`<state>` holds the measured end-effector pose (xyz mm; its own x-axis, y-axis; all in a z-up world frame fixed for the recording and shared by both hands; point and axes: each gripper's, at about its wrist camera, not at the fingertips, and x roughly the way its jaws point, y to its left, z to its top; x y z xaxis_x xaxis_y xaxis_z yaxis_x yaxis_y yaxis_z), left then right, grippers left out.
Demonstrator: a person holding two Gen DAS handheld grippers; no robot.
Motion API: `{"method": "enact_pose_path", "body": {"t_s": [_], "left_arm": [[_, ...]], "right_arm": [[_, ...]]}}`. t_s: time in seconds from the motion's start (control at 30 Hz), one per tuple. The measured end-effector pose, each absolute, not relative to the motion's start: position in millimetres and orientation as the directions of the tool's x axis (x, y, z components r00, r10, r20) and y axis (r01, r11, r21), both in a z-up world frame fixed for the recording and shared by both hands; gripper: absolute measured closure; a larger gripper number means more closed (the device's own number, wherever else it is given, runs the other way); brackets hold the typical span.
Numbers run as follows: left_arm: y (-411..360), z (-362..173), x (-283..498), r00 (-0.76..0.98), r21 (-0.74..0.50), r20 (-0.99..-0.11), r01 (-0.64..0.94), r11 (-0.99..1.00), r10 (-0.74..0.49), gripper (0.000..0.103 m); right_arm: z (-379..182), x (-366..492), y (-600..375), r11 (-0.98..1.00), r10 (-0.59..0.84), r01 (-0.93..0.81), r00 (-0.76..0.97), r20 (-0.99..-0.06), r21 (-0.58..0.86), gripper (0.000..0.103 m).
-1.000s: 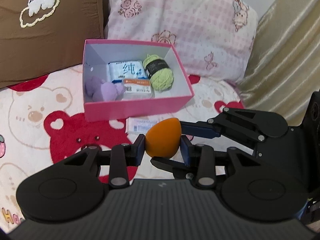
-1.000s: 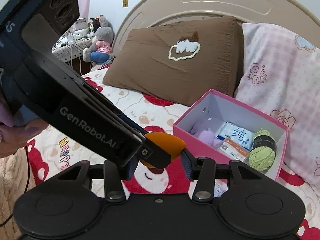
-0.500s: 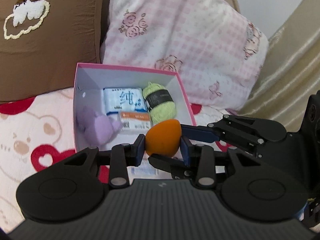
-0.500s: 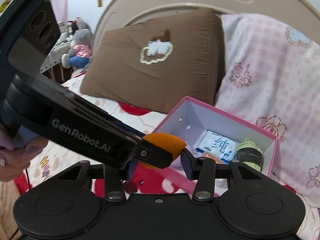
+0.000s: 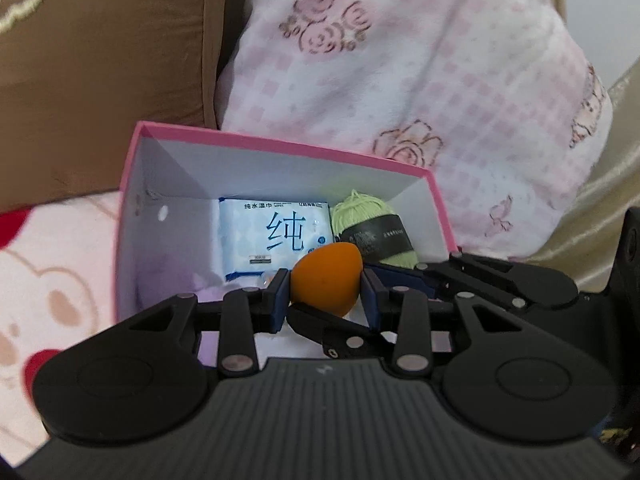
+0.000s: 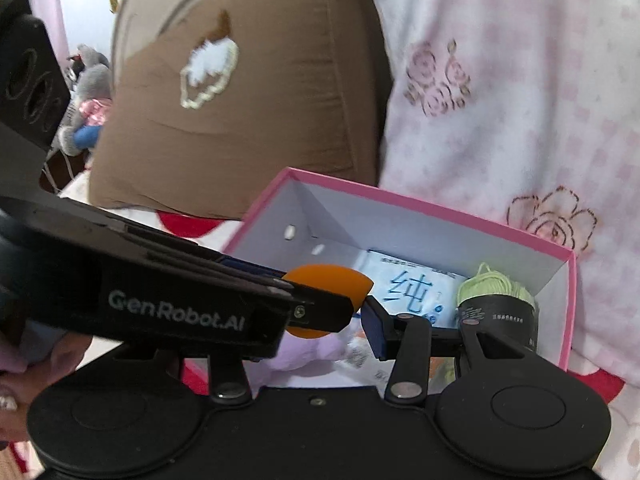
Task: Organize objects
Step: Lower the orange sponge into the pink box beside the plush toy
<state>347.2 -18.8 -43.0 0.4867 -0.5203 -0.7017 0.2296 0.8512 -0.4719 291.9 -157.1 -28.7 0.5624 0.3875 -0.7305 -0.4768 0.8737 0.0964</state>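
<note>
An orange egg-shaped sponge (image 5: 326,276) (image 6: 332,280) hangs over the open pink box (image 5: 280,144) (image 6: 400,196). My left gripper (image 5: 324,292) is shut on its sides. My right gripper (image 6: 324,328) comes in from the right and crosswise: one pad (image 6: 374,328) touches the sponge's tip, and the other finger is hidden behind the left gripper. In the box lie a blue-and-white wipes pack (image 5: 276,236) (image 6: 408,284), a green yarn ball (image 5: 372,232) (image 6: 496,296) and a purple plush toy (image 6: 304,352).
The box sits on a bear-print sheet (image 5: 52,260), close against a brown pillow (image 5: 100,80) and a pink checked pillow (image 5: 400,60). A gold curtain (image 5: 600,200) hangs at the right. A person's hand (image 6: 24,360) holds the left gripper.
Both grippers have carried the sponge forward and down, from short of the box to over its inside. The box and pillows look much nearer. Neither grip has changed.
</note>
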Motion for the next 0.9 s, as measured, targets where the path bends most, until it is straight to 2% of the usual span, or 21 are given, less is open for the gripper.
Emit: {"method": "enact_pose_path", "body": {"t_s": [0.13,0.5,0.63,0.77,0.9], "left_arm": [[-25,-68,361,0.486,-0.511,-0.687,0.205,0.834,-0.540,0.067],[-36,-97,387,0.481,-0.485,-0.710,0.193,0.853,-0.513,0.067],[-38,-100,392,0.466,-0.486,-0.717,0.196,0.851,-0.517,0.065],[-43,-100,393,0.490,-0.428,-0.738,0.192,0.883,-0.464,0.065],[-37,-98,393,0.502,-0.423,-0.739,0.173,0.890,-0.449,0.064]], "right_arm": [[-50,315,-169,0.909,0.360,-0.384,0.523,-0.773,0.163,0.055],[-82,347,-170,0.924,0.326,-0.350,0.508,-0.798,0.155,0.056],[-85,347,-166,0.930,0.301,-0.346,0.523,-0.798,0.125,0.056],[-83,341,-169,0.926,0.288,-0.367,0.524,-0.802,0.093,0.055],[-80,334,-174,0.929,0.260,-0.367,0.548,-0.795,0.051,0.055]]}}
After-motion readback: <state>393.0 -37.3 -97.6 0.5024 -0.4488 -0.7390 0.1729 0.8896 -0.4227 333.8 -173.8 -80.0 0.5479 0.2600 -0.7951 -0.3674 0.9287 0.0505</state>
